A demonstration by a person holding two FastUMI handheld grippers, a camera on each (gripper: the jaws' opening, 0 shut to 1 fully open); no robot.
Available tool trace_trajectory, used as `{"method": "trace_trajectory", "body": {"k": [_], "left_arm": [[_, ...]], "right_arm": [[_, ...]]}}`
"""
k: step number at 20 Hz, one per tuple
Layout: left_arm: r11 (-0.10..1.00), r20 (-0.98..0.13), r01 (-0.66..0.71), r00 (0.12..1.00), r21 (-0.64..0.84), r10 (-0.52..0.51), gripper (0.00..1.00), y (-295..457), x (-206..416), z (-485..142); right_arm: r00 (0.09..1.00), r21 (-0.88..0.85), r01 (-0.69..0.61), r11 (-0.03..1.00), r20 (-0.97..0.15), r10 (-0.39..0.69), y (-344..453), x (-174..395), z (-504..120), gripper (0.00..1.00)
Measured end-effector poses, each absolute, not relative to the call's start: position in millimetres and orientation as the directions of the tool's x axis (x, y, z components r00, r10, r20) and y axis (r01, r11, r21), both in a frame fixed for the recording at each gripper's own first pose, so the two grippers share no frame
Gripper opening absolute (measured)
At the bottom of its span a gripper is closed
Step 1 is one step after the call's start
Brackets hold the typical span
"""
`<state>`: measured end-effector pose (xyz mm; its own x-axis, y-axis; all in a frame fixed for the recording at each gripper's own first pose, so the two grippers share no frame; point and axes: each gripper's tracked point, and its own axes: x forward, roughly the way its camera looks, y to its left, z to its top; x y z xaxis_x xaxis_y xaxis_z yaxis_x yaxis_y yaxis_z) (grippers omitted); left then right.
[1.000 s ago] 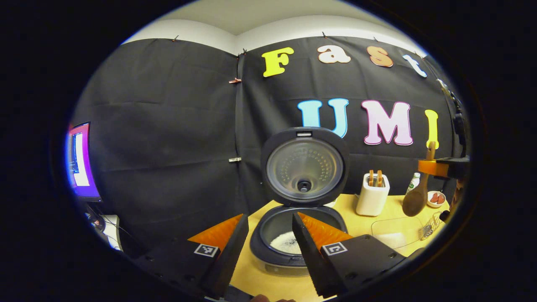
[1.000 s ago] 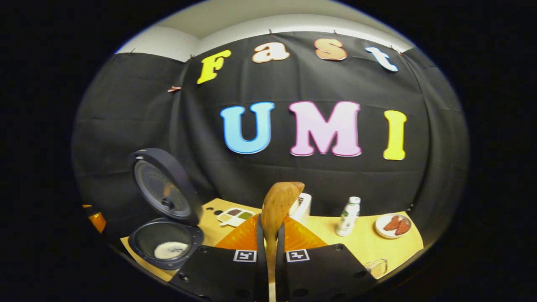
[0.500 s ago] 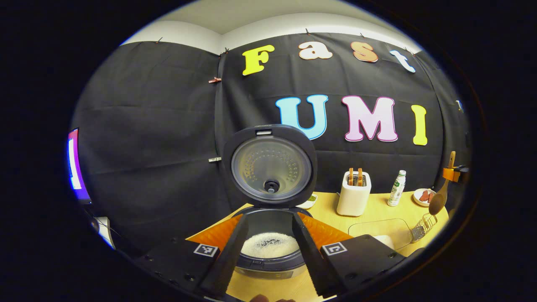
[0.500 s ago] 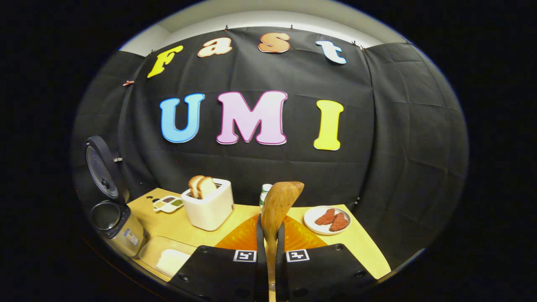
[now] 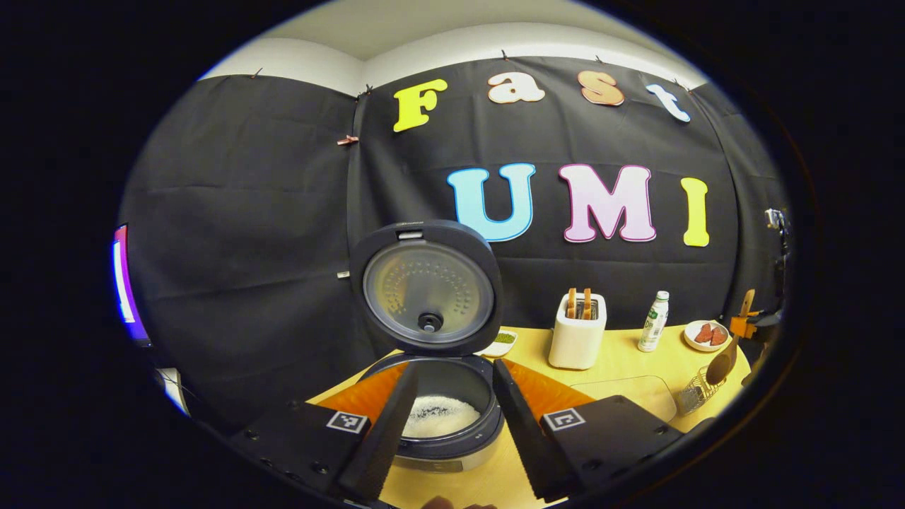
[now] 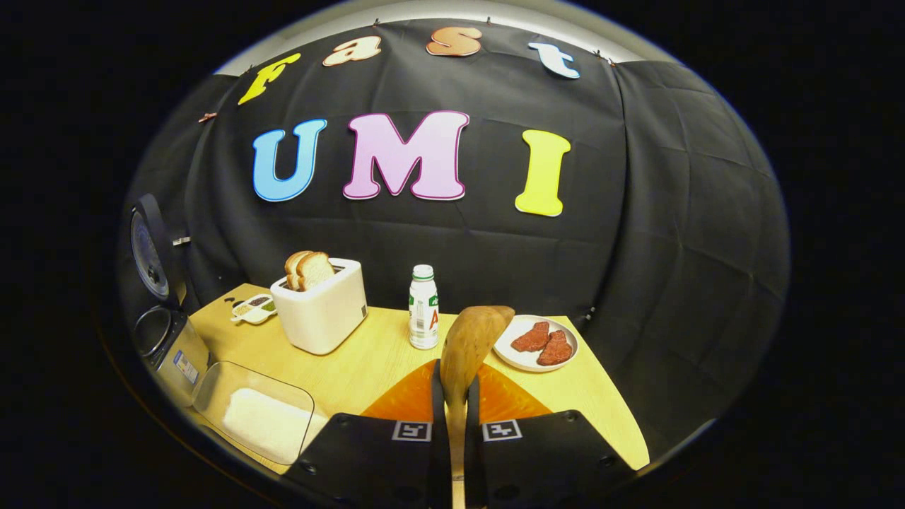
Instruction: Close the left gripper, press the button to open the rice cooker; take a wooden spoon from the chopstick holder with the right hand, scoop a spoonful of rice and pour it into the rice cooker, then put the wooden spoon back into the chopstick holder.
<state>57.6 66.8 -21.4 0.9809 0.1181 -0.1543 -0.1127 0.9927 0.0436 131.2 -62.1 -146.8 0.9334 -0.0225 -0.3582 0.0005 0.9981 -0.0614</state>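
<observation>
Over the last second the right tool [image 6: 452, 396] has swung away from the rice cooker [image 5: 442, 417] toward the desk's [image 6: 368, 367] right edge, still clamped narrow on the wooden spoon [image 6: 468, 343], whose bowl now reads as empty. In the left gripper view the spoon hangs just above the wire chopstick holder [image 5: 694, 399] near the desk's right front corner. The cooker at the left edge stands open with rice inside, so the pour looks done and only the return remains. The left tool [image 5: 449, 410] hovers before the cooker, its jaws spread — holding nothing.
</observation>
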Motion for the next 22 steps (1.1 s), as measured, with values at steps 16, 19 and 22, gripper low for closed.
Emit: {"method": "trace_trajectory", "body": {"k": [16,19,22], "left_arm": [[0.992,-0.137,-0.119,0.983,0.031,0.122,0.75,74,59,-14],[0.991,-0.112,-0.120,0.986,0.052,0.126,0.75,81,68,-6],[0.990,-0.097,-0.131,0.986,0.050,0.136,0.76,92,84,2]], "right_arm": [[0.941,-0.125,0.043,0.991,-0.328,-0.083,-71,113,-131,0.61],[0.942,-0.090,0.027,0.996,-0.332,-0.055,-60,107,-130,0.61],[0.948,-0.079,0.004,0.997,-0.318,-0.029,-47,102,-124,0.61]]}}
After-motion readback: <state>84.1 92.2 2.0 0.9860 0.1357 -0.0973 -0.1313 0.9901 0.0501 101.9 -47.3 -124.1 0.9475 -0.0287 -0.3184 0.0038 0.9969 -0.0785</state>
